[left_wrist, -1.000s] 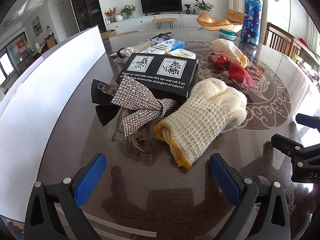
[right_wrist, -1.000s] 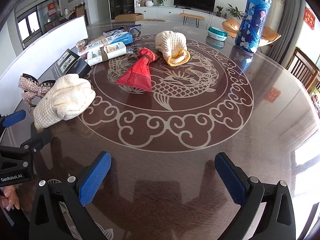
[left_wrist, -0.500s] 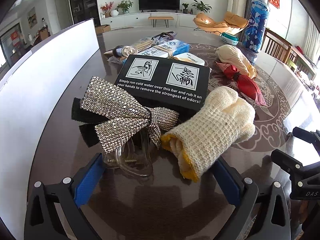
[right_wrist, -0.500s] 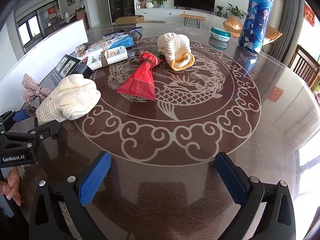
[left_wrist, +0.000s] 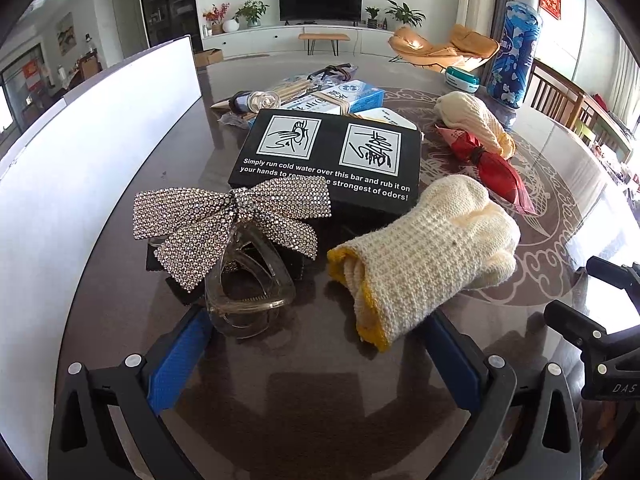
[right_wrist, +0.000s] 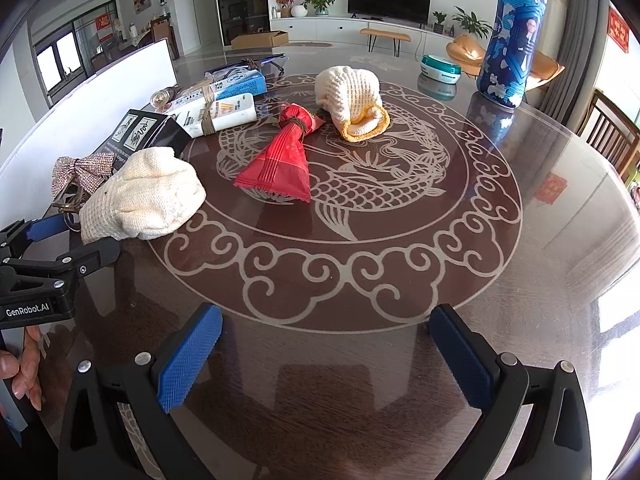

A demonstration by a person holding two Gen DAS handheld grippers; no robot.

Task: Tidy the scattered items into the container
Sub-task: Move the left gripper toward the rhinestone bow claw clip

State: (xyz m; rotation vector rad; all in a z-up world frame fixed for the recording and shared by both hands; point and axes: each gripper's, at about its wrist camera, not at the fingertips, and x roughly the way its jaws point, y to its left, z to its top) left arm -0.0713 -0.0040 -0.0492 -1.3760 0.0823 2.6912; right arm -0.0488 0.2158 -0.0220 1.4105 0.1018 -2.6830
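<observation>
A rhinestone bow hair clip on a clear claw lies beside a cream knit glove with a yellow cuff. My left gripper is open just in front of both. Its left fingertip is partly hidden behind the claw and its right fingertip behind the glove's cuff. My right gripper is open over bare table, with nothing between its fingers. A red packet and a second glove lie further out. The white container's wall runs along the left.
A black box sits behind the bow, with bundled boxes and tubes beyond it. A tall blue bottle and a teal tin stand at the far side. A hand holds the left gripper's handle. Chairs stand on the right.
My left gripper has moved forward and lower, so the bow clip and the near glove now lie at its fingertips. The right gripper has crept slightly forward. Both stayed open.
</observation>
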